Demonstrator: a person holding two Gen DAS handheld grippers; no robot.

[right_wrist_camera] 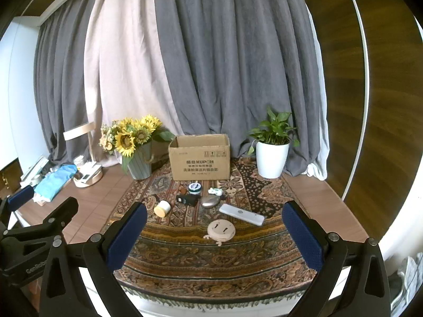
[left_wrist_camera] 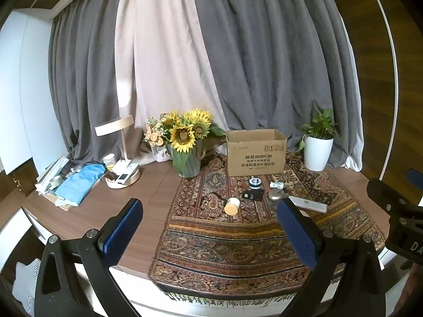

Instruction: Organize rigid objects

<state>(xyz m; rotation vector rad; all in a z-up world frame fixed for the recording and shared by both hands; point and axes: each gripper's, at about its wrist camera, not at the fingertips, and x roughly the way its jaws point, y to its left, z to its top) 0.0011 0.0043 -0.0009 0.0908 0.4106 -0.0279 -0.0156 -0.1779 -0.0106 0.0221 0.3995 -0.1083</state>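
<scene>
From the left wrist, the left tool (left_wrist_camera: 208, 216) fills the bottom of the frame, its blue-padded fingers spread wide with nothing between them, hanging above the near edge of the brown wooden surface (left_wrist_camera: 105, 211). On the patterned paisley cloth (left_wrist_camera: 224, 251) at centre lie a small cream round jar (left_wrist_camera: 232, 205), a dark round tin (left_wrist_camera: 255, 182), a flat black object (left_wrist_camera: 252, 195), a silver oval case (left_wrist_camera: 276, 195) and a white remote control (left_wrist_camera: 308, 204). Behind them stands an open brown cardboard box (left_wrist_camera: 256, 152), between a grey vase of sunflowers (left_wrist_camera: 185, 142) and a white potted plant (left_wrist_camera: 318, 145). From the right wrist, the right tool (right_wrist_camera: 214, 219) is likewise released and empty at the bottom, and a round beige disc (right_wrist_camera: 221, 229) lies on the cloth at centre, nearest the camera.
</scene>
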